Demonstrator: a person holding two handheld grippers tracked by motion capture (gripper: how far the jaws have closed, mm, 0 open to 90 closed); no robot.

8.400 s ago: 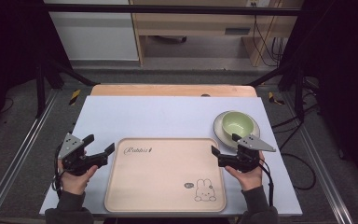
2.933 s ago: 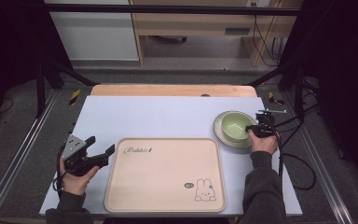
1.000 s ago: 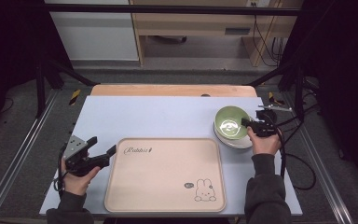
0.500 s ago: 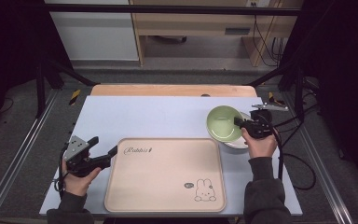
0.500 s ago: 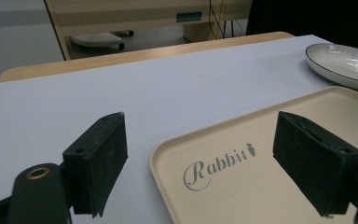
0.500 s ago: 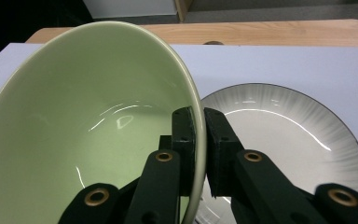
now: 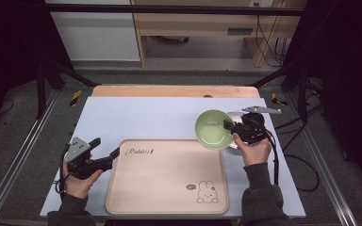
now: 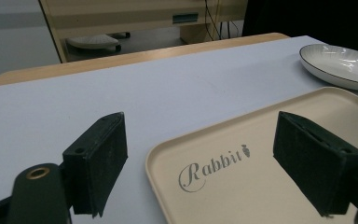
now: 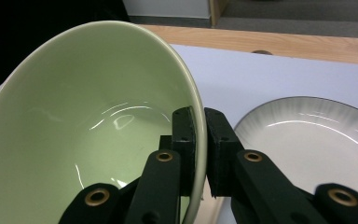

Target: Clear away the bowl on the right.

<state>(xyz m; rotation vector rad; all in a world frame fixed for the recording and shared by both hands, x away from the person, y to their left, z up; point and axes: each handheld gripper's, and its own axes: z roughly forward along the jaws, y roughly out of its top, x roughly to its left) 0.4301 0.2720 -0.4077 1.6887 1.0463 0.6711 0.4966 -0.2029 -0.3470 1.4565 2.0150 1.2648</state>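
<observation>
Green bowl [image 7: 213, 129]: lifted clear of the white plate [image 7: 234, 141], tilted, hanging over the far right corner of the rabbit tray [image 7: 167, 175]. Right gripper [image 7: 230, 126]: jaws pinched on the bowl's rim, one pad inside the wall, one outside, a hold suited to carrying a thin-walled dish by its edge. White plate: on the table just off the tray's far right corner, bare. Left gripper [image 7: 114, 154]: jaws apart, holding nothing, resting at the tray's near left edge, probably to steady or wait. Tray: bare, likely the bowl's destination.

Dark grey sleeves [image 7: 260, 197] — black hand-held gripper [image 9: 199, 140], 2 blocky jaws, brass-ringed rivets, grey triangular plate, black cable.
</observation>
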